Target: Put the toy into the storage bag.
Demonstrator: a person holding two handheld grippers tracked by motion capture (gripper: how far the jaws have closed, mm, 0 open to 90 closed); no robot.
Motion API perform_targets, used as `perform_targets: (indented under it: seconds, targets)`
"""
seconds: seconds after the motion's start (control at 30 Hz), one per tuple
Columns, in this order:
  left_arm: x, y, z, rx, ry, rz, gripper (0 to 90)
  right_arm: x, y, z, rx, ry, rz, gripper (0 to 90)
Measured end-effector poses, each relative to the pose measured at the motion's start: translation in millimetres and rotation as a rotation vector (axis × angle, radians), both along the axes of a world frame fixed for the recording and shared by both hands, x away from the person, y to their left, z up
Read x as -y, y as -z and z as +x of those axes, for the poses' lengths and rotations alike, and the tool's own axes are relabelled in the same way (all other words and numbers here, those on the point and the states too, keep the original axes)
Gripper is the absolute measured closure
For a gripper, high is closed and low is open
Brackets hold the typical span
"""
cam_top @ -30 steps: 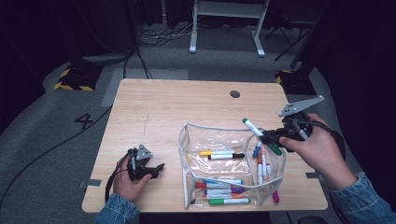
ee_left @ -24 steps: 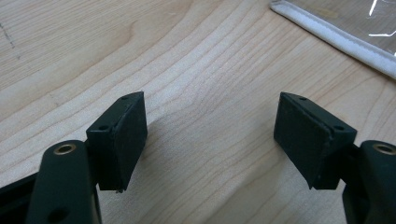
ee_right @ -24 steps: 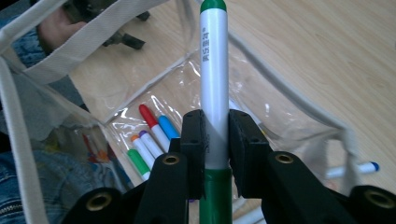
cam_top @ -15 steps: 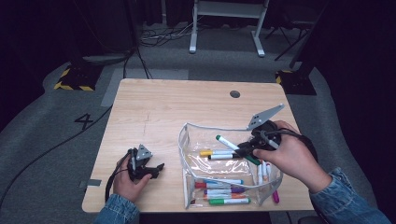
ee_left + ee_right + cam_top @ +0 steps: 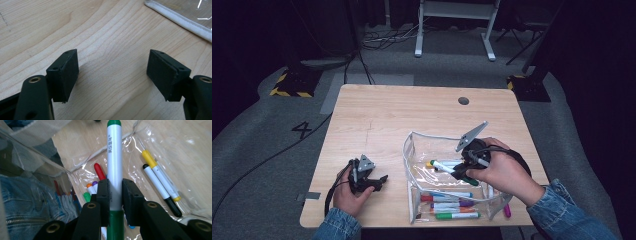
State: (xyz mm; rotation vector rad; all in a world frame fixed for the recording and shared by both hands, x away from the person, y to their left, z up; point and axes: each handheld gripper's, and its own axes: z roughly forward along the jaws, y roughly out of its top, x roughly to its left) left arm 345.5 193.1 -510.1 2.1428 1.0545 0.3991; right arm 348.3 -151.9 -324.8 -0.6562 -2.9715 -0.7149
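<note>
— At the bottom edge of the high view, what is happening nearest the camera?

— Two denim sleeves are coming in from the lower edge. At lower left, the left gripper (image 5: 379,181) is resting on the bare wooden table (image 5: 377,120), held in a hand. Its own view is showing the jaws standing wide apart over the wood grain, nothing between them, with the white-edged rim of the pouch crossing the upper right corner.

— And at lower right of that view?

— The right gripper (image 5: 458,172) is hanging over the clear pouch (image 5: 412,165), its jaws clamping a green-capped marker (image 5: 449,169) by the white barrel. In the right gripper view the pads are pressing both sides of the marker (image 5: 114,165), which is running straight up the middle of the frame, green at both ends.

— Where is that marker lying relative to the pouch?

— It is pointing toward centre-left of the high view, above the open pouch, tip over the clear plastic near a yellow-capped marker (image 5: 430,163). Whether it is touching the plastic, I cannot tell.

— What else is in the pouch?

— Toward the lower edge, red (image 5: 428,198), purple (image 5: 447,205) and green (image 5: 454,216) markers are lying side by side. A pink one (image 5: 507,211) is lying just outside, at lower right.

— Farther back?

— A round hole (image 5: 463,100) is showing near the table's far edge; beyond it, a white stand (image 5: 452,22) and cables on grey floor.
</note>
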Motion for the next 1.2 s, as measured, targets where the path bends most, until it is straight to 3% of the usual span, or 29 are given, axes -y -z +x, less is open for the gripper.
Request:
perform_targets:
  seconds: [0.53, 1.2]
  targets:
    - [0.0, 0.0, 0.0, -0.001, 0.000, 0.000, 26.2, -17.9, 42.5, -0.8, -0.091, -0.117, -0.155, 77.0]
    - [0.2, 0.1, 0.0, -0.001, 0.000, -0.001, 26.2, -38.1, 71.6, -5.5, -0.178, -0.263, -0.313, 77.0]
